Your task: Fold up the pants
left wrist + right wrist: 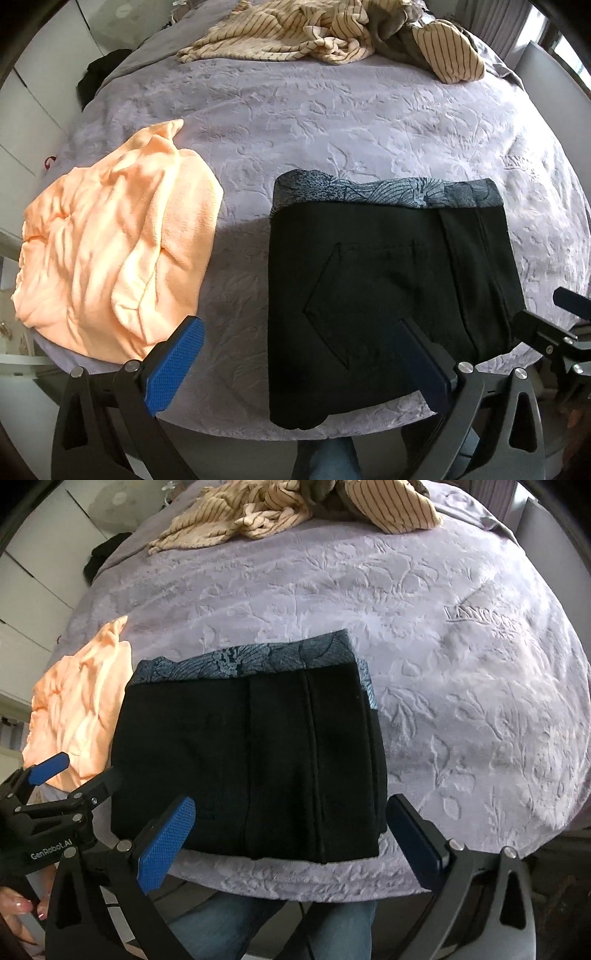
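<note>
- Left gripper hung over the near bed edge, jaws spread wide, nothing between the pads; one blue pad overlapped the pants in view.
- Right gripper was likewise wide apart and empty, above the fold's near edge.
- Black pants lay folded in a neat block on the lilac bed cover, patterned grey band on the far side.
- Peach garment lay just left, apart.
- Far back, striped bedding lay crumpled.
</note>
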The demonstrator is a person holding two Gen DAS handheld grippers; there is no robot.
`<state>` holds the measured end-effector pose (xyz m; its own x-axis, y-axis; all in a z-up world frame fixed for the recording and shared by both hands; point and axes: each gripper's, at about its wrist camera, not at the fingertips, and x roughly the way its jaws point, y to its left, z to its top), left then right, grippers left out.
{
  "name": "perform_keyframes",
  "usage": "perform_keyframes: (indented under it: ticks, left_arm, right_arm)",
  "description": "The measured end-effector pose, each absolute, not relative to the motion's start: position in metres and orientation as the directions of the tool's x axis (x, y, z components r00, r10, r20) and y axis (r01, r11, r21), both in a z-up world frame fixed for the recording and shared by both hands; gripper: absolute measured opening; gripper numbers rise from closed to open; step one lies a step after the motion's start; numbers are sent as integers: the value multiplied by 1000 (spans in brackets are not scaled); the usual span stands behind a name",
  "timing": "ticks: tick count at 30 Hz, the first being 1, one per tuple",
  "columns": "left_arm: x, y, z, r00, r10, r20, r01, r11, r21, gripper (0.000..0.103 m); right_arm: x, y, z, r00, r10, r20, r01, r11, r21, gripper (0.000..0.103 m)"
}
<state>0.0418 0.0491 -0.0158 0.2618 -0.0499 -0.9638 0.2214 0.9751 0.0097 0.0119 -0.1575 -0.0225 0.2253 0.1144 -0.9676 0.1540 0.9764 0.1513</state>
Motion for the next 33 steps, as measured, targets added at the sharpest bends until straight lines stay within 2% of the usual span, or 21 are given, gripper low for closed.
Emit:
perform_keyframes:
  ticks: [21,33]
  left_arm:
    - [27,26,-3,318,-18,-948,211,976,52,103]
    - [25,19,5,345,5,-939,183,980,73,103]
  right_arm:
    - [7,-165,-9,224,-30,-974,161,987,6,103]
    - [9,-171,-5,243,-30,-970,126,992,1,103]
